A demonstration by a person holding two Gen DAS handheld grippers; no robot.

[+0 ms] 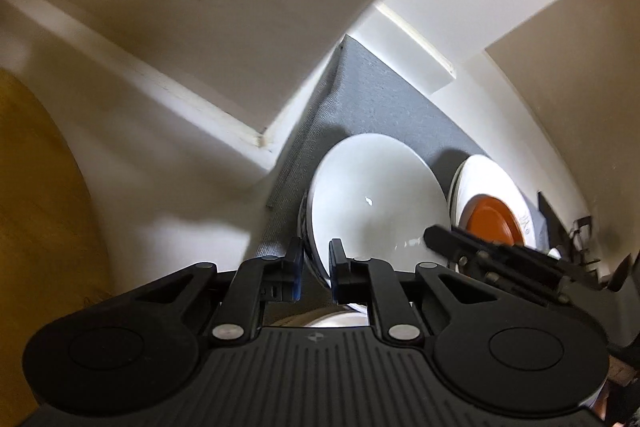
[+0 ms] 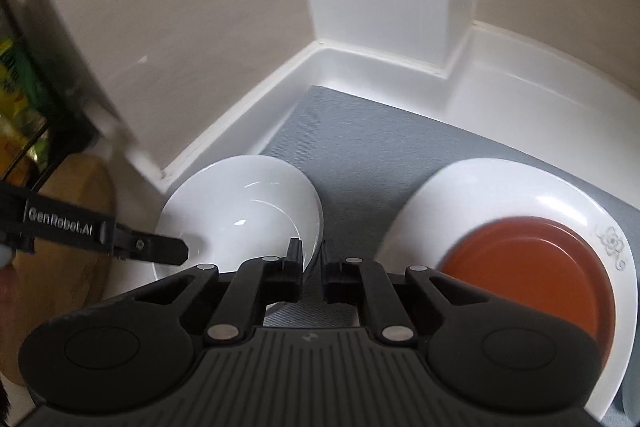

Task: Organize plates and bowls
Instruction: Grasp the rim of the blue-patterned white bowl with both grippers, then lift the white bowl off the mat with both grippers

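Observation:
A white bowl (image 1: 376, 203) (image 2: 240, 211) with a blue pattern on its outer wall sits on a grey mat (image 2: 352, 147) in a white cabinet corner. My left gripper (image 1: 316, 267) is shut on the bowl's near-left rim, one finger inside and one outside. My right gripper (image 2: 312, 263) is shut on the opposite rim, again with the rim between its fingers. Each gripper shows in the other's view: the right gripper (image 1: 460, 247), the left gripper (image 2: 168, 247). Beside the bowl lies a white plate (image 2: 500, 187) (image 1: 480, 175) carrying a smaller orange plate (image 2: 528, 275) (image 1: 492, 221).
White cabinet walls (image 2: 380, 7) close in behind the mat. A cream door panel (image 2: 100, 47) stands at the left. A round wooden board (image 2: 76, 227) (image 1: 40, 207) lies left of the bowl. Bare mat shows between bowl and plates.

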